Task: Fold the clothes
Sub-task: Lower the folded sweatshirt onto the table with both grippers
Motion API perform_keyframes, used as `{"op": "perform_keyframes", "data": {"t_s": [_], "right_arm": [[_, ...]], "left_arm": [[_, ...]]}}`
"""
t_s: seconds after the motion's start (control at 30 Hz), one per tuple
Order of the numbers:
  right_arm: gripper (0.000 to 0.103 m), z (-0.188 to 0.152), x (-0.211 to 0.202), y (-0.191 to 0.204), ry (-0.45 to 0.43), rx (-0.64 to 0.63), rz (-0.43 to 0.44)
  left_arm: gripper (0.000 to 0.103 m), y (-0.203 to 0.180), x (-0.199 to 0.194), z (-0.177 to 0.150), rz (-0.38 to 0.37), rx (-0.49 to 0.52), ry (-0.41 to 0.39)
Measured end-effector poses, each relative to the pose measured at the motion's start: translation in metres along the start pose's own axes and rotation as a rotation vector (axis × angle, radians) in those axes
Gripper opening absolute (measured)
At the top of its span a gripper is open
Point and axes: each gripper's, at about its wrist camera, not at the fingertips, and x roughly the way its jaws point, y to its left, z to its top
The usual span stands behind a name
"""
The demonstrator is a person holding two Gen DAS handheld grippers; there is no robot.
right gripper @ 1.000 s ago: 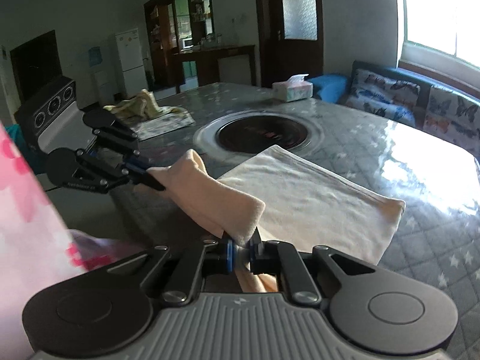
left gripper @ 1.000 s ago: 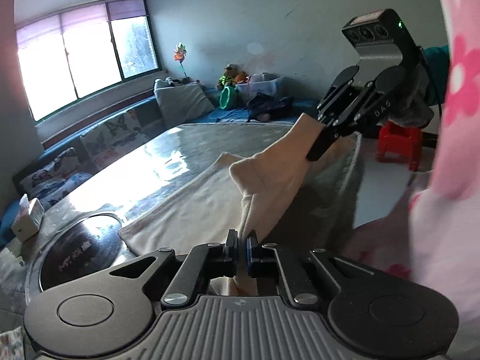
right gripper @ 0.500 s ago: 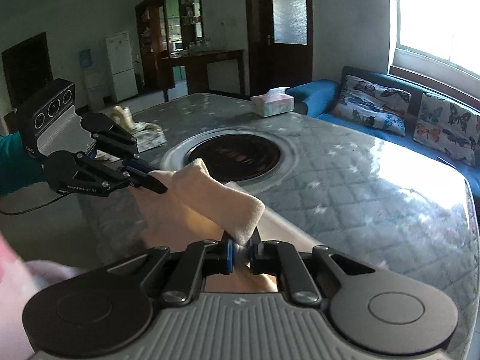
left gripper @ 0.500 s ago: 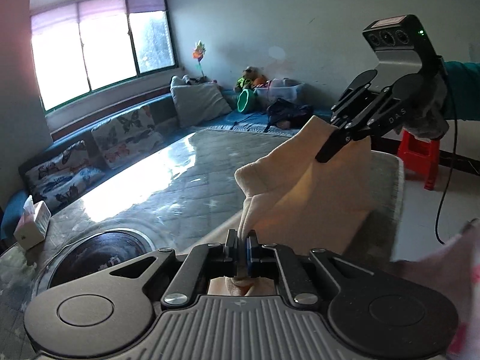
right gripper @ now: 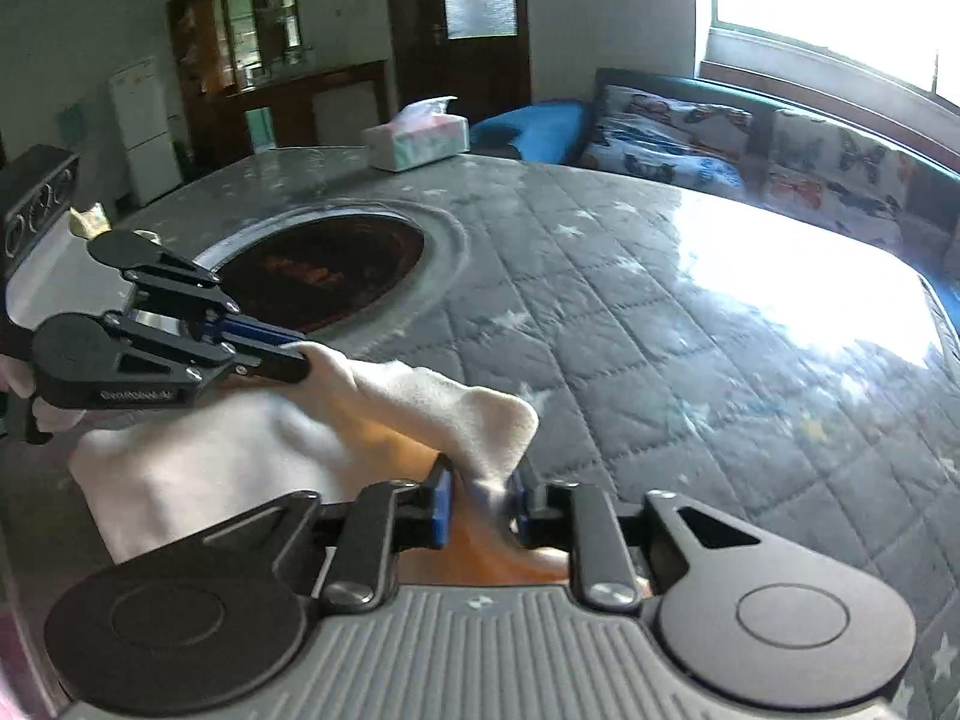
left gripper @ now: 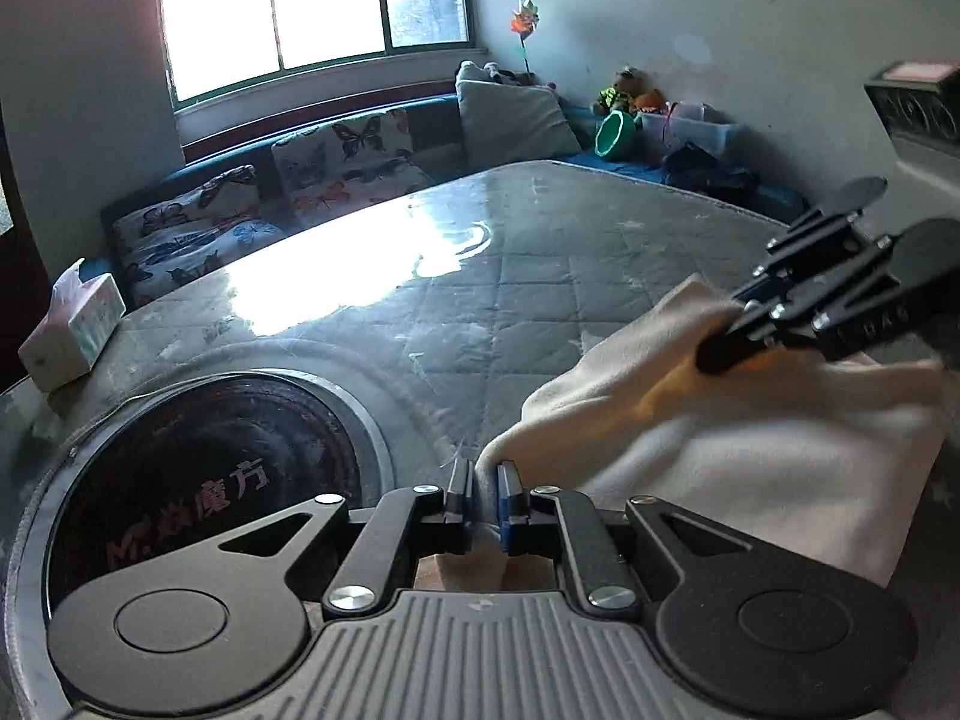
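- The cream cloth (left gripper: 738,450) was soft and fleecy, plain and unpatterned, held above the quilted grey bench (left gripper: 540,288) beside the round dark inset plate (left gripper: 204,480)
- The left tool (left gripper: 483,495) was clamped on one corner of the cloth
- The right tool (right gripper: 480,495) had its blue pads slightly apart, with a corner of the cloth between them; whether it gripped was unclear
- Between the two corners the cloth sagged in a loose fold, its lower part draping towards the bench
- A tissue box (right gripper: 417,141) sat at the far bench edge

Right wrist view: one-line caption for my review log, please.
Both grippers, right and left, pinch a cream cloth above the quilted table.
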Motion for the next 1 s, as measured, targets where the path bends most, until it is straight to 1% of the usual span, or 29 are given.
{"op": "perform_keyframes", "data": {"t_s": [0.07,0.13,0.2,0.27,0.33,0.47,0.53,0.57,0.6,0.7,0.77,0.8,0.87,1.0], "right_arm": [[0.035,-0.005,-0.013,-0.003,-0.025,0.031,-0.007],[0.035,-0.009,-0.027,-0.009,-0.041,0.067,-0.018],[0.035,-0.015,-0.041,-0.015,-0.05,0.108,-0.034],[0.035,-0.023,-0.053,-0.02,-0.052,0.134,-0.062],[0.035,-0.031,-0.059,-0.026,-0.049,0.159,-0.087],[0.034,-0.04,-0.057,-0.036,-0.042,0.208,-0.119],[0.032,-0.041,-0.054,-0.039,-0.042,0.224,-0.119],[0.03,-0.041,-0.052,-0.039,-0.043,0.232,-0.116],[0.029,-0.041,-0.048,-0.038,-0.04,0.236,-0.114],[0.027,-0.044,-0.041,-0.036,-0.035,0.238,-0.131],[0.015,-0.046,-0.038,-0.034,-0.033,0.242,-0.143],[0.014,-0.047,-0.037,-0.032,-0.034,0.236,-0.154],[0.005,-0.047,-0.04,-0.027,-0.045,0.206,-0.186],[0.004,-0.043,-0.049,-0.016,-0.065,0.145,-0.27]], "left_arm": [[0.015,0.001,-0.002,0.0,0.018,-0.002,-0.004],[0.017,0.002,-0.003,-0.001,0.038,-0.015,-0.003],[0.02,0.004,-0.005,-0.002,0.059,-0.027,-0.003],[0.02,0.006,-0.006,-0.003,0.079,-0.04,-0.003],[0.02,0.01,-0.008,-0.001,0.107,-0.068,-0.009],[0.02,0.016,-0.019,0.006,0.168,-0.134,-0.033],[0.019,0.009,-0.032,0.008,0.148,-0.145,-0.059],[0.019,0.002,-0.038,0.009,0.133,-0.141,-0.067],[0.02,-0.007,-0.042,0.009,0.113,-0.128,-0.071],[0.02,-0.034,-0.05,0.007,0.026,-0.106,-0.07],[0.02,-0.053,-0.051,0.003,-0.027,-0.085,-0.064],[0.02,-0.061,-0.051,0.001,-0.046,-0.076,-0.062],[0.02,-0.074,-0.05,-0.002,-0.08,-0.061,-0.056],[0.02,-0.085,-0.045,-0.008,-0.122,-0.05,-0.035]]}}
